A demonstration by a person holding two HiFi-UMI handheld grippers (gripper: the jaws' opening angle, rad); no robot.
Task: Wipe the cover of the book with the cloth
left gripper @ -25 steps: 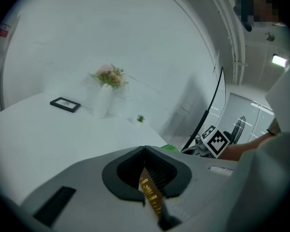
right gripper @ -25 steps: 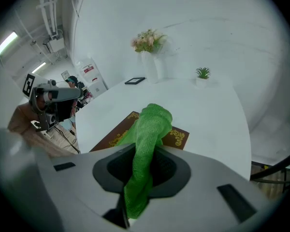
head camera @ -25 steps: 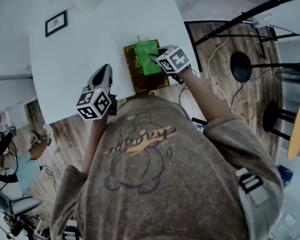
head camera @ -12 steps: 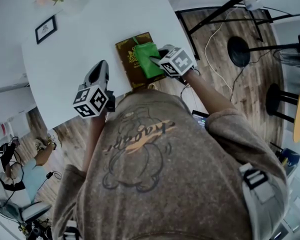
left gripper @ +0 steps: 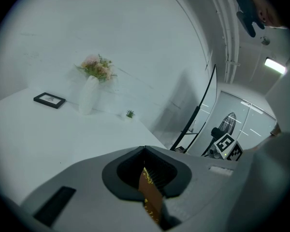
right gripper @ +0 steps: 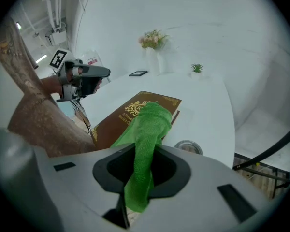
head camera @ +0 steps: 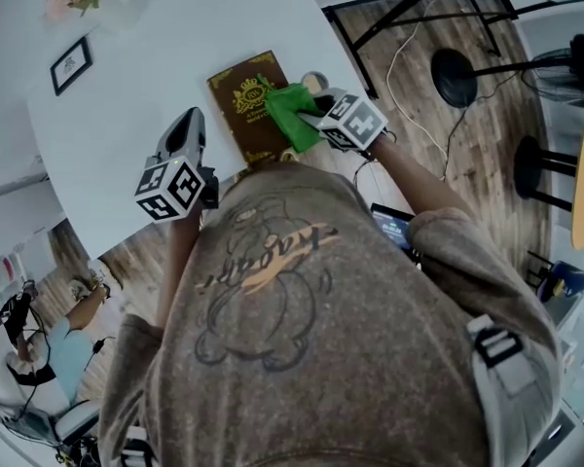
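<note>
White table bears book; wooden floor beside.

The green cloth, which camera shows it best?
The right gripper view: the green cloth fills the middle, pinched by the jaws of the right gripper and draped on the book. The head view shows it small; the left gripper view, not at all.

You have the cloth on the book, on the counter, right of your left tongs.
</note>
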